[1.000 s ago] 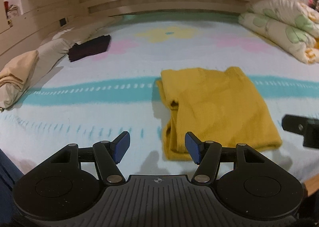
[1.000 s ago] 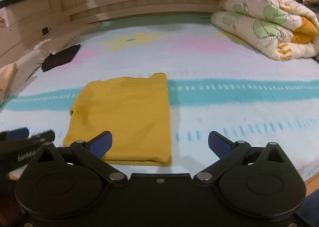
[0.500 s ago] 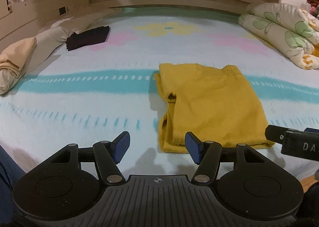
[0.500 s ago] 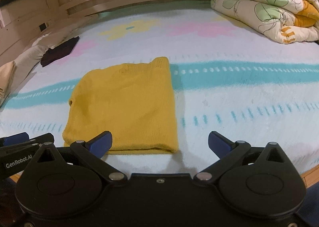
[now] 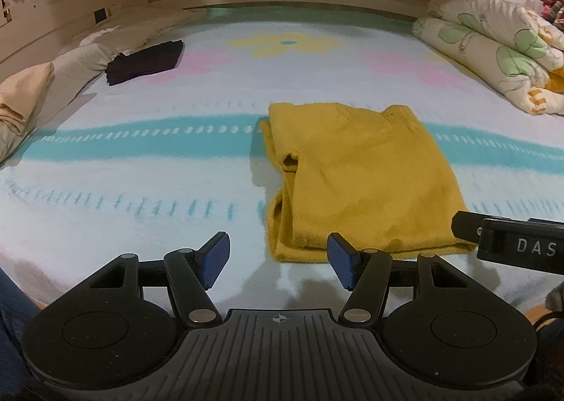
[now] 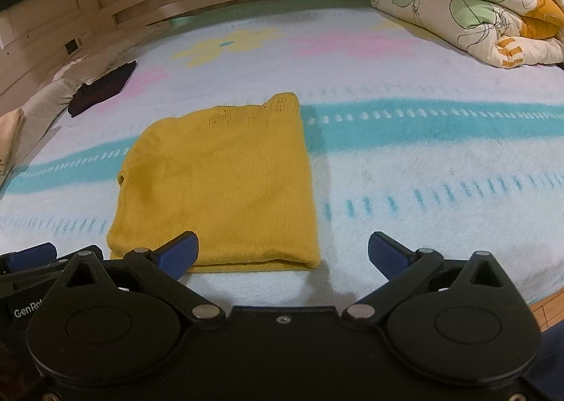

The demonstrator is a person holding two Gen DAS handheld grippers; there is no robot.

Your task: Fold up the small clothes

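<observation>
The yellow knit garment [image 5: 363, 179] lies folded flat on the bed [image 5: 141, 168], across its teal stripe. It sits just ahead and to the right of the left gripper [image 5: 278, 261], whose jaws stand apart and hold nothing. In the right wrist view the right gripper [image 6: 282, 253] has its jaws spread wide and empty, and the garment's near edge [image 6: 218, 189] lies just ahead of the left jaw. The garment's long axis runs away from both grippers, neckline at the far end.
</observation>
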